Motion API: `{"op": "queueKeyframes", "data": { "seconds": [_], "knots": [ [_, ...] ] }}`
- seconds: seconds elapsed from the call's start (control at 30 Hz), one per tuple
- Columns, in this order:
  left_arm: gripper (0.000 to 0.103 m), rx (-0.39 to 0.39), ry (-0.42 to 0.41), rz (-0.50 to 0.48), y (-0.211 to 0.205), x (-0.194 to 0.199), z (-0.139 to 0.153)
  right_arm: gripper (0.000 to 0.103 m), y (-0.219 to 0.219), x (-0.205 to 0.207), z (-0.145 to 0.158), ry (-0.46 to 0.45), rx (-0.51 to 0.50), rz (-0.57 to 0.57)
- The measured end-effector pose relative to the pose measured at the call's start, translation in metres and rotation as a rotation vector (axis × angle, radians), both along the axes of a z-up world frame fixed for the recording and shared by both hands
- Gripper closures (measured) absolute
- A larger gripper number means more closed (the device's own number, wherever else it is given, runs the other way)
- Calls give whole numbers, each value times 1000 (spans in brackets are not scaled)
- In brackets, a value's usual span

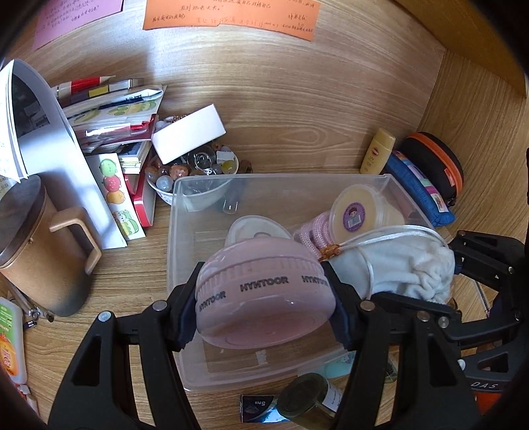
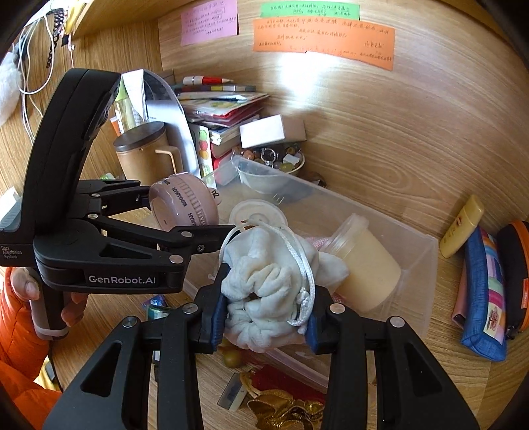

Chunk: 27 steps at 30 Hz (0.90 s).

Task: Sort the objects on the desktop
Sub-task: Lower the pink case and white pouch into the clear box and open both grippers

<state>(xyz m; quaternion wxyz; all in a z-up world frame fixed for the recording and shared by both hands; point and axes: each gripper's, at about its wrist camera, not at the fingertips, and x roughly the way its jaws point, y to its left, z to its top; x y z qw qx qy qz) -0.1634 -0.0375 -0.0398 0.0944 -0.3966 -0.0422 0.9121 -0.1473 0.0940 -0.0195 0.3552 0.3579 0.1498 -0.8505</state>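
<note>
Both wrist fisheyes tilt steeply down, close above the clear plastic bin (image 1: pixel 185 211). Left view looks from the bin's near-left side; right view from its near-right, catching the left gripper (image 2: pixel 185 211) side-on. Shared: bin, orange note (image 1: pixel 231 15), wooden desk (image 1: pixel 297 109).

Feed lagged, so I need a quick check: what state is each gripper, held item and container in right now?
left gripper: shut on pink case
pink case: held over the bin
right gripper: shut on white pouch
white pouch: drawstring pulled closed, held
clear bin: open, lidless
yellow tub: lidded, on its side in the bin
brown mug: lidded, upright
</note>
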Motion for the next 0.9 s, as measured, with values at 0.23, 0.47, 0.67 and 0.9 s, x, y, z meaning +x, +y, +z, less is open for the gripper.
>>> {"op": "queueKeyframes", "data": {
  "seconds": [0.23,0.47,0.67,0.9],
  "knots": [
    [39,-26,-8,-10,6,-1,-4,67,-5,-6,-11,-27,25,-2],
    [39,-55,-20,-27,14,-4,-6,64,-5,-3,-8,-10,51,-16],
    [39,-43,-22,-25,13,-3,-4,58,0,0,-4,3,56,-16],
    [39,-33,-12,-19,10,1,-1,55,7,9,2,19,56,-19]
  ]
}}
